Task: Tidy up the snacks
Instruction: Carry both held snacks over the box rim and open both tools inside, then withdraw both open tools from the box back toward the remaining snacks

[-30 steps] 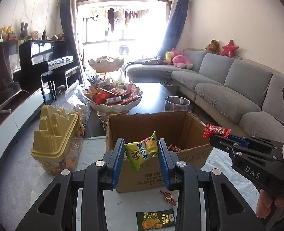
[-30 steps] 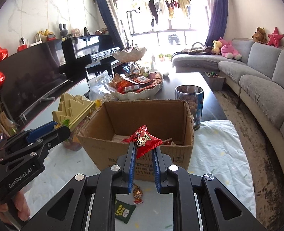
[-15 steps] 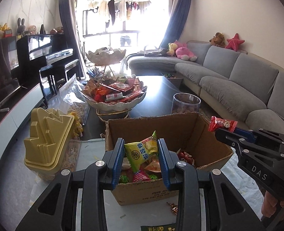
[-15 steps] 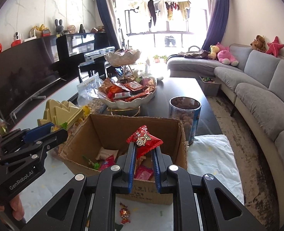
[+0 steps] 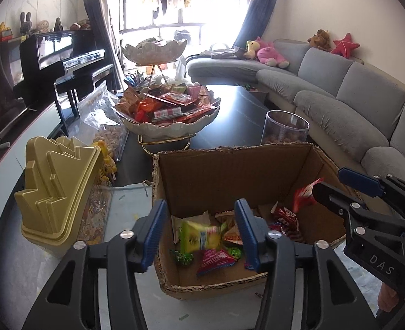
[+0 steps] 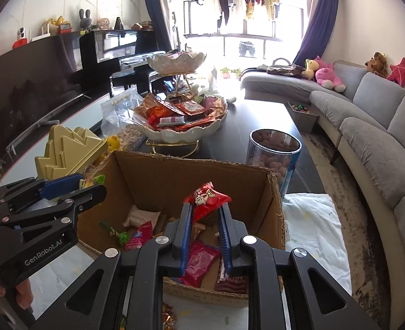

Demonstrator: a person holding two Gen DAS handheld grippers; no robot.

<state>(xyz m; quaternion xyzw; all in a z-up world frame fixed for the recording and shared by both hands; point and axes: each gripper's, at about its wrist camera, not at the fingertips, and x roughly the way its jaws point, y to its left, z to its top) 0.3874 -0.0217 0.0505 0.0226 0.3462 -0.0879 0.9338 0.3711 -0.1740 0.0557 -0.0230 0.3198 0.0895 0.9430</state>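
Observation:
An open cardboard box (image 5: 230, 170) holding several snack packets stands on the table in front of both grippers; it also shows in the right wrist view (image 6: 175, 176). My left gripper (image 5: 201, 231) is open above the box's near left part. A yellow-green snack packet (image 5: 199, 238) is blurred between and below its jaws, free of them. My right gripper (image 6: 206, 220) is shut on a red snack packet (image 6: 206, 198) and holds it over the box. In the left wrist view the right gripper (image 5: 329, 188) enters from the right with the red packet (image 5: 302, 195).
A gold-lidded container (image 5: 55, 189) stands left of the box. A white two-tier bowl stand (image 5: 172, 126) full of snacks is behind the box. A clear jar of nuts (image 6: 274, 151) stands at the back right. A grey sofa (image 6: 381, 137) runs along the right.
Both grippers moved forward and over the box. My left gripper opened and let go of the yellow-green packet, which is dropping into the box. The right gripper still holds the red packet.

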